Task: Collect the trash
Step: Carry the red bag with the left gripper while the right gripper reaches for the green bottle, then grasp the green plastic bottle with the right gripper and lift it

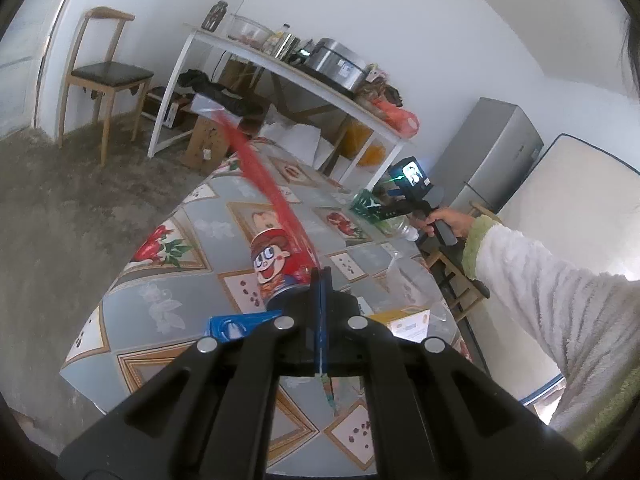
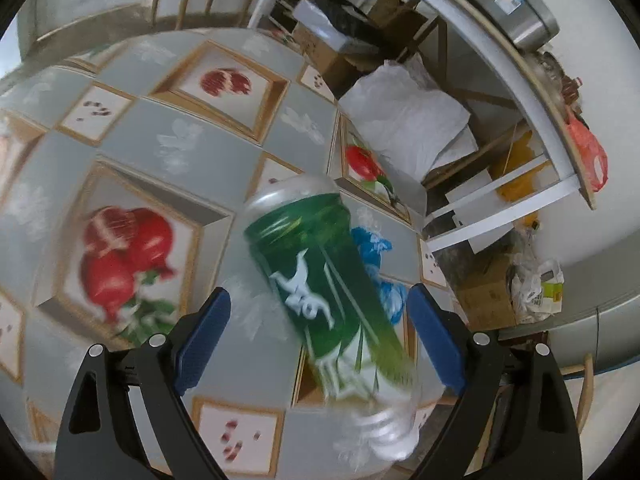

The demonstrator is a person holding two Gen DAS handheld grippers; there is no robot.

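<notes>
a person works over a table (image 1: 160,312) draped in a grey cloth printed with pomegranates, a handheld gripper in each hand. the left gripper (image 1: 320,280) has its jaws closed on the edge of a red snack bag (image 1: 276,264) printed with a cartoon face, the bag's top edge sweeping up and away over the cloth. a blue packet (image 1: 236,326) lies on the table just beside the gripper's left side. across the table the right hand (image 1: 448,220), in a fluffy white sleeve (image 1: 552,292), carries the right gripper (image 2: 320,308), whose blue-padded jaws stand wide apart. between them lies a green-labelled plastic bottle (image 2: 320,280), tilted and blurred, touching neither pad; whether it rests on the cloth cannot be told. a crumpled blue wrapper (image 2: 376,256) sits just behind it
</notes>
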